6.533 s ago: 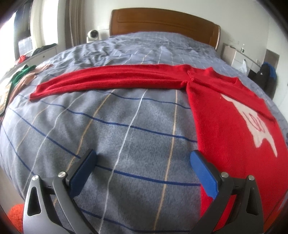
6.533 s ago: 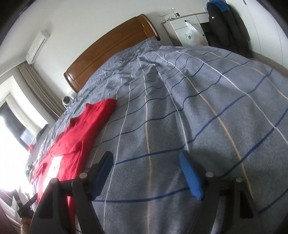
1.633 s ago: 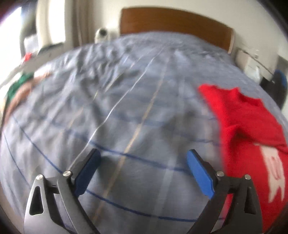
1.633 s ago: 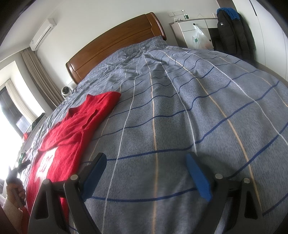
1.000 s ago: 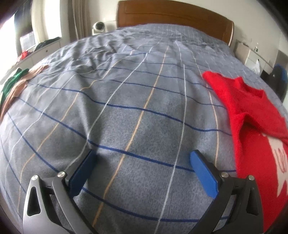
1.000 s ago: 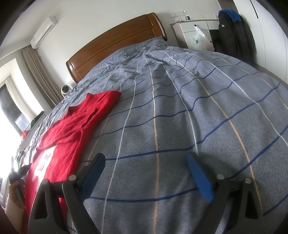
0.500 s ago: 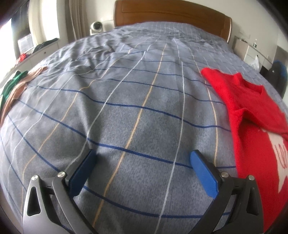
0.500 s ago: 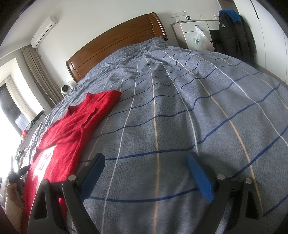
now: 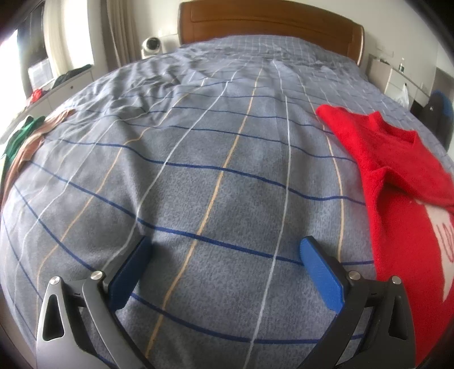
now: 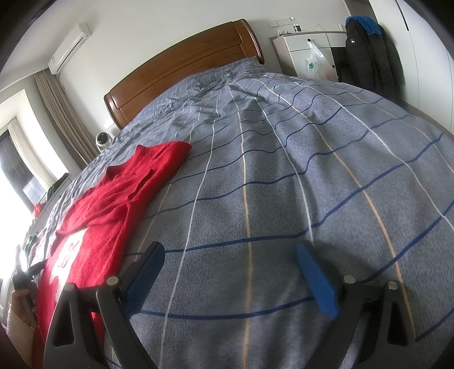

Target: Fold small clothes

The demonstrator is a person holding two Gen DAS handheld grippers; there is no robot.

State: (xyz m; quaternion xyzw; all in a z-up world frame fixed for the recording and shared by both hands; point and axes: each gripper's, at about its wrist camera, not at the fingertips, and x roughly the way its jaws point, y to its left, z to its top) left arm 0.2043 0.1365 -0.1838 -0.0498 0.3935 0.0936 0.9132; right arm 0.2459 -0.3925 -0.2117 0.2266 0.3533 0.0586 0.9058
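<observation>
Sweater [image 9: 397, 181], the one red garment spread on the bed: in your left wrist view it lies at about three o'clock of your left claw [image 9: 225, 255], running from the neckline near one o'clock down past the claw's right finger [image 9: 320, 275] to the bottom edge of the frame. Its near edge passes just beside that finger, and I cannot tell whether they touch. One sleeve is folded in across the chest, over the top of a white print. Your left claw is spread wide, both blue pads over bare bedspread, nothing between them.

In your right wrist view the same sweater [image 10: 113, 204] sits at nine to ten o'clock of your right claw [image 10: 228, 264], its lower part running behind the left finger [image 10: 144, 272]. That claw is also spread wide and empty over the quilt.

Count: one sweater, two claws, two blue pads on each. One grey checked bedspread [image 9: 198, 159] covers the bed, and one wooden headboard [image 9: 269, 25] stands at twelve o'clock. A small heap of green and tan clothes [image 9: 25, 142] lies at the bed's edge around ten o'clock in the left view. One round white camera-like device [image 9: 151, 45] stands beside the headboard. In the right view one dark jacket [image 10: 369, 54] hangs at one o'clock and one air conditioner [image 10: 71, 48] is mounted at eleven.
</observation>
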